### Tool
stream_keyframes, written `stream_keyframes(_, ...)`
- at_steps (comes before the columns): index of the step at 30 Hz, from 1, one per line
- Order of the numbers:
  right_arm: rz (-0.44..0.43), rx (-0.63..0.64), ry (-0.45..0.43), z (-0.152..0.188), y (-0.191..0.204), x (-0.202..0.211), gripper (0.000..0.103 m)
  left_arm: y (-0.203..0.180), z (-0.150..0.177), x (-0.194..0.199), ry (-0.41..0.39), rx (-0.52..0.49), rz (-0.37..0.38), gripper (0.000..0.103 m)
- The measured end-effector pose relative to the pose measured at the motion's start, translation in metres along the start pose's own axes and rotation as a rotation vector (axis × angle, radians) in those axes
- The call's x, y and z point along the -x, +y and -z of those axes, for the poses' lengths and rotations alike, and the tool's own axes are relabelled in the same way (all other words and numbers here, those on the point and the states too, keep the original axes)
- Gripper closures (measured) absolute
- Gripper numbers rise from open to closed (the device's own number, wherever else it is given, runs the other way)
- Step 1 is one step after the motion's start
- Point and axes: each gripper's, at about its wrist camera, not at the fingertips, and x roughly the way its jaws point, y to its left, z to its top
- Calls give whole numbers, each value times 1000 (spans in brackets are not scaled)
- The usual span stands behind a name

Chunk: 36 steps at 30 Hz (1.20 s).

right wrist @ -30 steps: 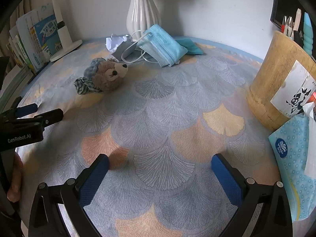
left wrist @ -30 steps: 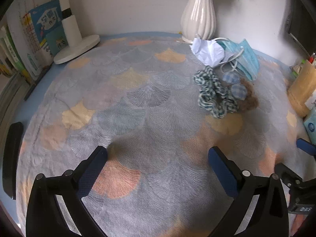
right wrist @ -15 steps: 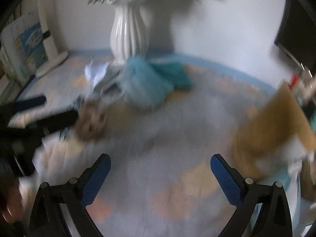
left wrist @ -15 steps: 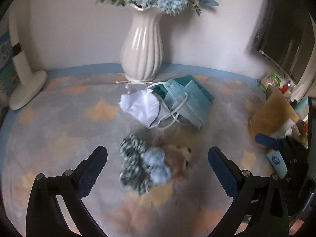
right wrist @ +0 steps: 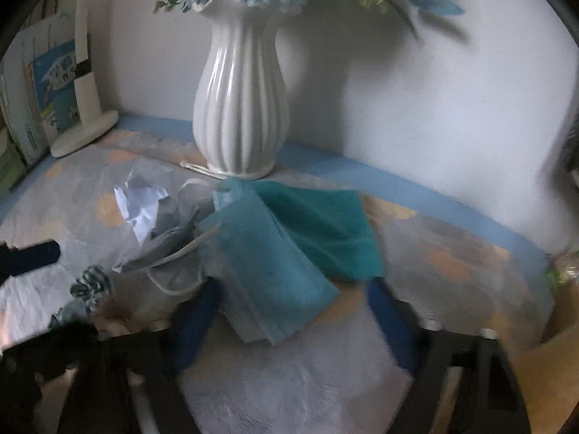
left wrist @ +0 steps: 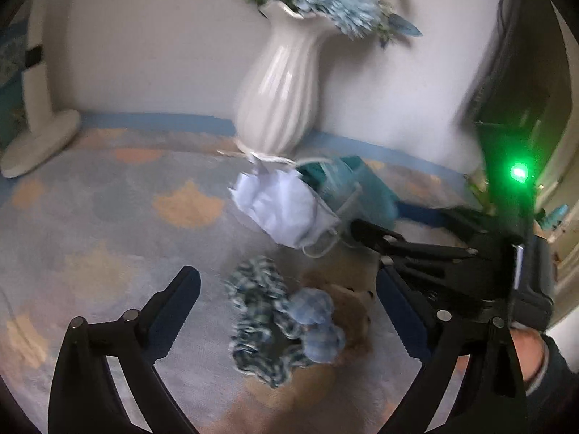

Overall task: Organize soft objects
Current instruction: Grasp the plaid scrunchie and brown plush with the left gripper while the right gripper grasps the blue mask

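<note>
Below, my left gripper (left wrist: pixel 289 311) closes around the plush bear (left wrist: pixel 347 307), untouched; my right gripper (right wrist: pixel 293 322) closes astride blue face masks (right wrist: pixel 267 267).

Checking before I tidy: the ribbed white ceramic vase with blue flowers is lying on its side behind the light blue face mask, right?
Not quite: the ribbed white ceramic vase stands upright behind the light blue face mask, as the right wrist view shows.

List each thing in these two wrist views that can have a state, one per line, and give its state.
Left gripper: jaws closing, still wide, astride the scrunchie and bear.
Right gripper: jaws closing around the blue mask, pads not yet pressing.
Blue mask: lying flat, partly over the teal cloth.
White mask: crumpled.
Scrunchie: bunched beside the plush bear.
Vase: upright, holding flowers.
</note>
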Motion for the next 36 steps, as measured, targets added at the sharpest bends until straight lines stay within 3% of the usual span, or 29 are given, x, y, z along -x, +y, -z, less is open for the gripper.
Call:
stream_keyframes(2,-84,-19,45,4,-1,-8,64,-1,1,-2,10,-7,-2,6)
stream_keyframes(5,-137,-67,32,10,-6,1,78,-2,2,-1,0,-14,-11,6)
stream_keyframes(8,-191,-167,40,29,-16,23,79,-2,3,1,-6,-12,-13,5)
stream_keyframes(12,-102,-197,73,66,-10,60,79,-5,6,-12,73,-30,41,5)
stream_keyframes(16,-75,-188,109,111,1,89,79,-17,8,-19,93,-88,-54,4)
stream_keyframes(20,-169,-278,115,132,-10,109,79,-23,10,-21,92,-119,-130,5)
stream_keyframes(22,-226,-320,116,136,-17,112,78,-24,11,-20,81,-124,-137,25)
stream_keyframes(23,-235,-328,119,137,-16,112,77,-25,11,-20,77,-125,-128,42)
stream_keyframes(25,-257,-335,130,138,-14,112,71,-26,14,-20,79,-134,-92,52)
stream_keyframes(26,-265,-339,133,138,-16,112,59,-29,14,-18,66,-147,-97,55)
stream_keyframes(27,-266,-351,129,139,-17,114,42,-33,17,-14,49,-160,-109,55)
stream_keyframes(29,-252,-366,103,142,-17,120,30,-38,22,-8,31,-177,-141,56)
stream_keyframes(34,-282,-372,83,136,-18,118,19,-50,45,32,-35,-169,-71,56)
stream_keyframes(36,-292,-346,102,131,-9,107,16,-52,56,44,-57,-159,-79,56)
